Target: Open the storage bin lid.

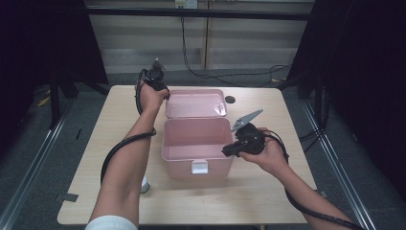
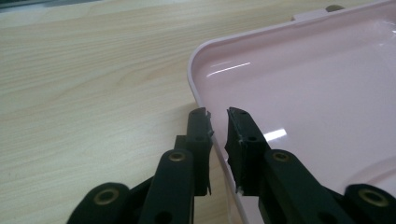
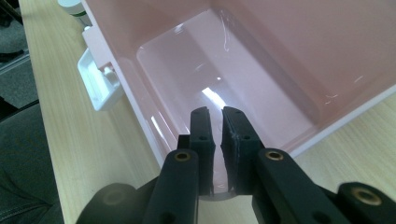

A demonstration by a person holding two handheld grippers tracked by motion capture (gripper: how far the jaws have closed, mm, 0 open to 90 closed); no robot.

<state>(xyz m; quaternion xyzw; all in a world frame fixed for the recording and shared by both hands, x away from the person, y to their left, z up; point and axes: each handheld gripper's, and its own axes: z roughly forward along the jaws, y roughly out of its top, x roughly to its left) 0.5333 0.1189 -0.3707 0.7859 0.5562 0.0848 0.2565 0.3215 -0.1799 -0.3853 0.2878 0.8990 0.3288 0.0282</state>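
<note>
I hold my left gripper [image 1: 160, 91] at the far left corner of the pink box's open lid [image 1: 194, 103], which lies flat on the wooden table [image 1: 268, 191] behind the box. In the left gripper view its jaws straddle the lid's rim [image 2: 198, 95] with a narrow gap between the pads; they sit very close to the edge, but I cannot tell whether they press on it.

My right gripper [image 1: 230, 151] sits at the near right corner of the pink box [image 1: 196, 148], which stands at the middle of the table. In the right gripper view the jaws bracket the box wall [image 3: 149, 135] with a slim gap, not clearly clamped.

The white latch [image 1: 199, 167] hangs on the near front wall. A small white bottle with a green band [image 1: 144, 185] stands just left of the box, beside my left forearm. A dark round spot [image 1: 230, 99] lies on the table right of the lid.
</note>
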